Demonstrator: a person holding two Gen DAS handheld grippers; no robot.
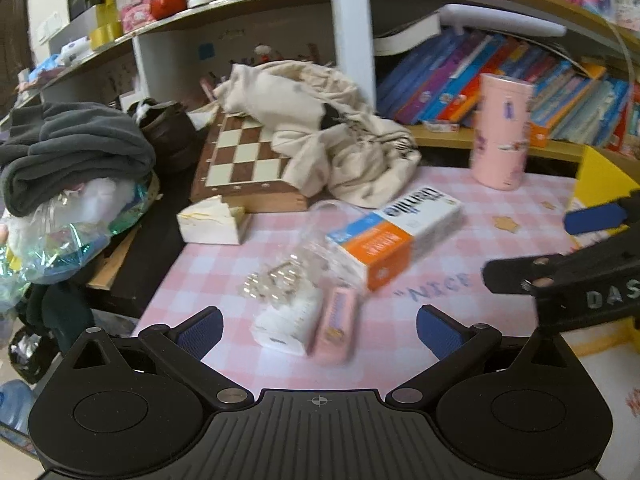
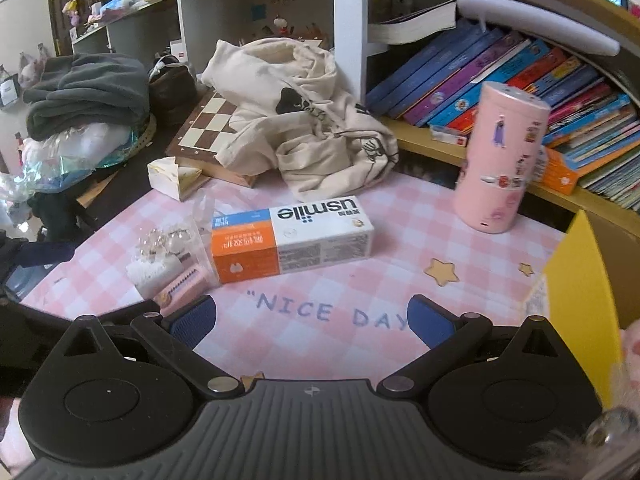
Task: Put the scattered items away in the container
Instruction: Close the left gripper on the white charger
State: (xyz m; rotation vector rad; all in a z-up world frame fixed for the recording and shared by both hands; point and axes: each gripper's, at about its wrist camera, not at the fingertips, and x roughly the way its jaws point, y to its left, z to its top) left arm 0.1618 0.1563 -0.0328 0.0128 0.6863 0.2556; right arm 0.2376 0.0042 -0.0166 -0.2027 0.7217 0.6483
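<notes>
On the pink checked mat (image 1: 440, 208) lie a white-and-orange usmile box (image 1: 394, 236), a small pink case (image 1: 335, 326), a white packet (image 1: 286, 324) and a clear bag of trinkets (image 1: 276, 278). My left gripper (image 1: 319, 330) is open, its jaws standing either side of the pink case and white packet. My right gripper (image 2: 311, 322) is open and empty over the "NICE DAY" lettering, in front of the usmile box (image 2: 294, 234). The yellow container (image 2: 580, 280) stands at the right edge. The right gripper also shows in the left wrist view (image 1: 560, 248).
A tall pink cylinder (image 2: 502, 160) stands at the back right. A cream cloth bag (image 2: 308, 120) lies over a chessboard (image 2: 208, 124). A cut white box (image 2: 174, 178), grey folded clothes (image 2: 88, 90) and shelves of books (image 2: 540, 80) surround the mat.
</notes>
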